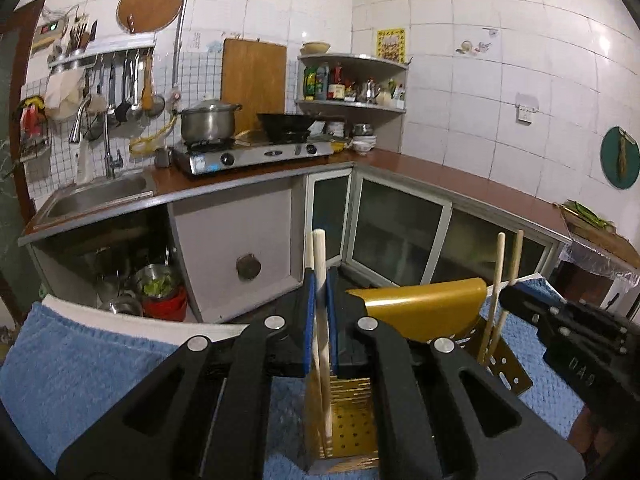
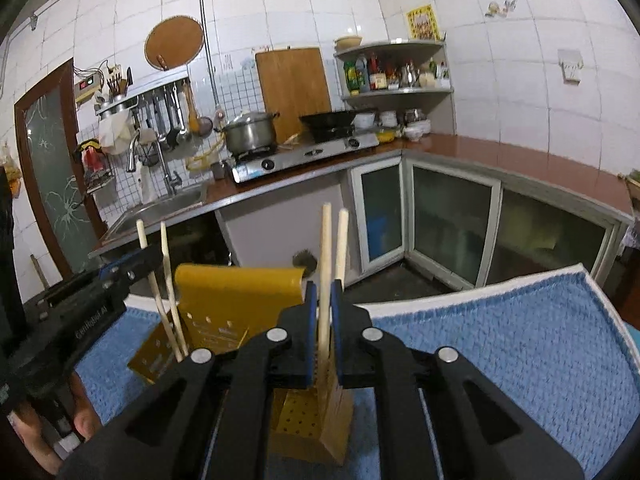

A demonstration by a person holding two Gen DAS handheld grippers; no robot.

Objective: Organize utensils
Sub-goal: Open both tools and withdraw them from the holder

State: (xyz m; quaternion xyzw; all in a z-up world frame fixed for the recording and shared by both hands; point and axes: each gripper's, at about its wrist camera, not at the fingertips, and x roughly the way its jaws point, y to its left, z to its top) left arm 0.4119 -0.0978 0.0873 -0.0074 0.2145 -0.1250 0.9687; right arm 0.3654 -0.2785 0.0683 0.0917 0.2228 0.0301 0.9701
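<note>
A gold perforated utensil holder (image 1: 420, 312) stands on a blue towel (image 1: 100, 360); it also shows in the right wrist view (image 2: 236, 300). My left gripper (image 1: 319, 292) is shut on a pair of wooden chopsticks (image 1: 320, 264) whose lower ends reach into a holder compartment (image 1: 348, 420). My right gripper (image 2: 325, 300) is shut on another pair of chopsticks (image 2: 332, 248), also reaching into the holder. Each gripper shows in the other's view: the right one (image 1: 512, 292) at the second pair (image 1: 500, 280), the left one (image 2: 152, 258) at its pair (image 2: 156, 280).
The towel (image 2: 500, 340) covers a white-edged table. Beyond are a kitchen counter (image 1: 440, 172) with a gas stove (image 1: 256, 152), a pot (image 1: 208, 120), a wok (image 1: 286, 122), a sink (image 1: 96, 196) and cabinets below.
</note>
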